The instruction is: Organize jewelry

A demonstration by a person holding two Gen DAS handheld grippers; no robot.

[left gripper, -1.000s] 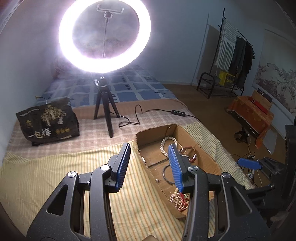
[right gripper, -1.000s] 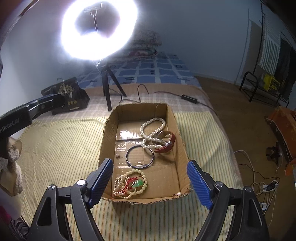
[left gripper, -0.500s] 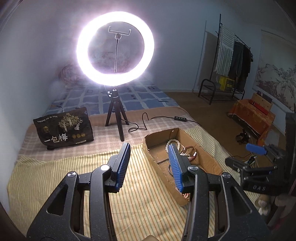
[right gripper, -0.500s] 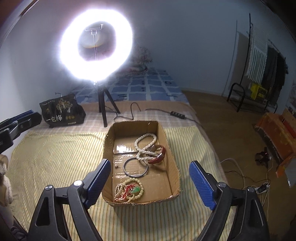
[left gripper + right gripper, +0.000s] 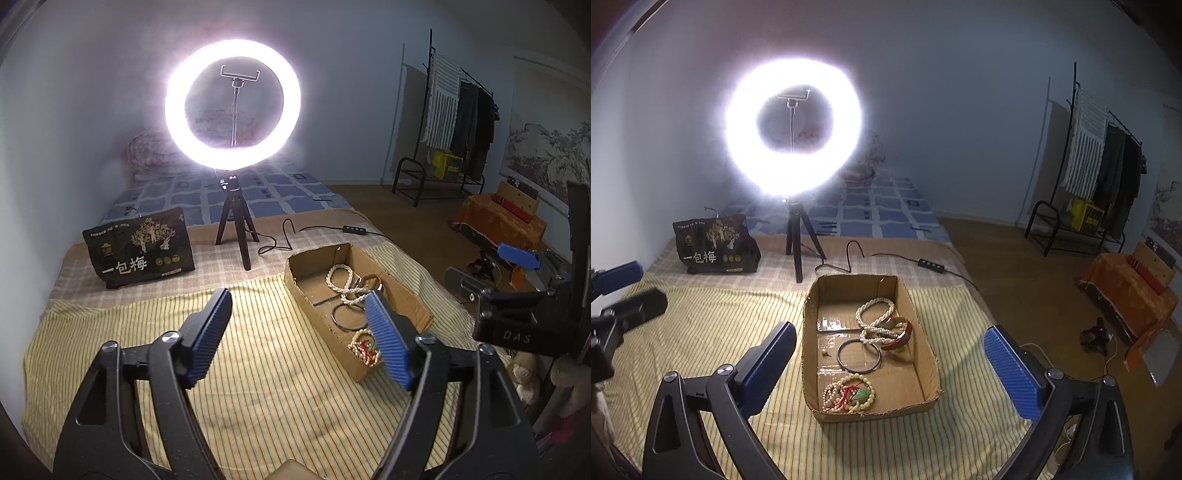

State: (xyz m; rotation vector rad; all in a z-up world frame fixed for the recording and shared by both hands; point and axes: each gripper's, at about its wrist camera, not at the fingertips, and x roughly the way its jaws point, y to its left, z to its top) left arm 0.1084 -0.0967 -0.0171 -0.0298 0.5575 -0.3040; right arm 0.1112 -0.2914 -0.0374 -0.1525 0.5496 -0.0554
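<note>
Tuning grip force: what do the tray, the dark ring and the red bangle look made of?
Tray: corrugated cardboard, matte brown, ragged cut edges. Dark ring: thin hoop with a slight sheen, probably metal, could be plastic. Red bangle: glossy, thick, rigid band, maybe lacquered wood or resin.
</note>
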